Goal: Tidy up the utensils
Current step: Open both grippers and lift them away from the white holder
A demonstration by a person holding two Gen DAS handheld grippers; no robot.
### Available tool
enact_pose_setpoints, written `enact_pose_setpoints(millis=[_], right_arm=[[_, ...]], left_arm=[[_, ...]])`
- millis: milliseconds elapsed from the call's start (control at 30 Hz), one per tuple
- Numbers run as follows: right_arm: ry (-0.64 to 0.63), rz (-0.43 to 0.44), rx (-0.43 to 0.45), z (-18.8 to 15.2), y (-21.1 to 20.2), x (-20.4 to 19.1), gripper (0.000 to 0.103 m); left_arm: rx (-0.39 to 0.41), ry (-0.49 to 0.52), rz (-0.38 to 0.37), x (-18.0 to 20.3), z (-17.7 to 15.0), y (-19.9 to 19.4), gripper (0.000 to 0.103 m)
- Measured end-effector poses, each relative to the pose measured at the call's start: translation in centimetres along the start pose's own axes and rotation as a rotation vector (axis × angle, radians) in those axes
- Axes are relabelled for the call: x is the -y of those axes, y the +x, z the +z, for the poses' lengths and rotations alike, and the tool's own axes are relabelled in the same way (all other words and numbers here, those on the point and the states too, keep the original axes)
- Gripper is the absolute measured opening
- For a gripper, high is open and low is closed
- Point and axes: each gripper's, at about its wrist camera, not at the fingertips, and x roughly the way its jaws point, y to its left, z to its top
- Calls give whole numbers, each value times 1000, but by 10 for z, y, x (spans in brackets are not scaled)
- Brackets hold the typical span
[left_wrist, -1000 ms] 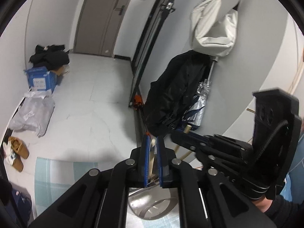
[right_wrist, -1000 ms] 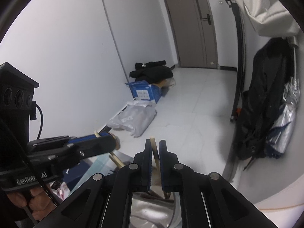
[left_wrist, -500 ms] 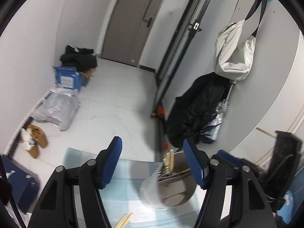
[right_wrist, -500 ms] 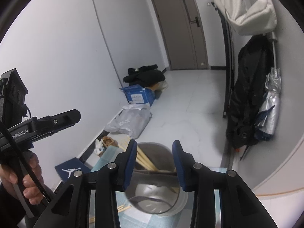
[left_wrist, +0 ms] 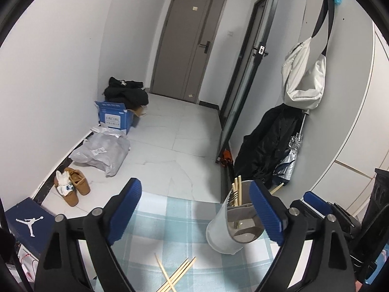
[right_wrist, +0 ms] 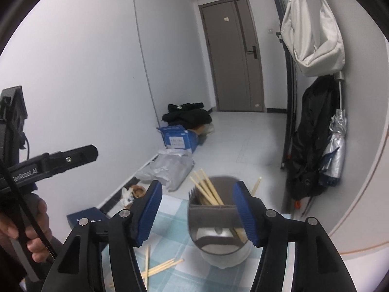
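Wooden chopsticks (right_wrist: 206,189) released; both grippers newly open.

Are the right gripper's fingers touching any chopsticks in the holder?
Apart. The right wrist view shows the right gripper open, fingers empty; chopsticks stand free in the holder beyond.

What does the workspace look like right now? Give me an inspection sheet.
Surface: checked cloth on the table.
Job's things: utensil holder upright, chopsticks and a fork standing in it; loose chopsticks crossed on the cloth.
Clutter: nothing seen on the cloth.
Grippers: left tongs and right tongs open, empty, just been opening.
Cables: black cable by the hand.
Surroundings: shoes, blue box, hanging bag.
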Motion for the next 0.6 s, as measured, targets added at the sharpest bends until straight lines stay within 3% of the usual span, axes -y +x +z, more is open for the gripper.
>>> enact_pose_setpoints(millis=[367, 600], right_arm=[[1, 26, 14, -26, -12, -25, 72], [0, 27, -8, -51, -8, -36, 78]], left_arm=[[53, 16, 121, -16, -23, -14, 98], [62, 4, 146, -29, -38, -14, 101]])
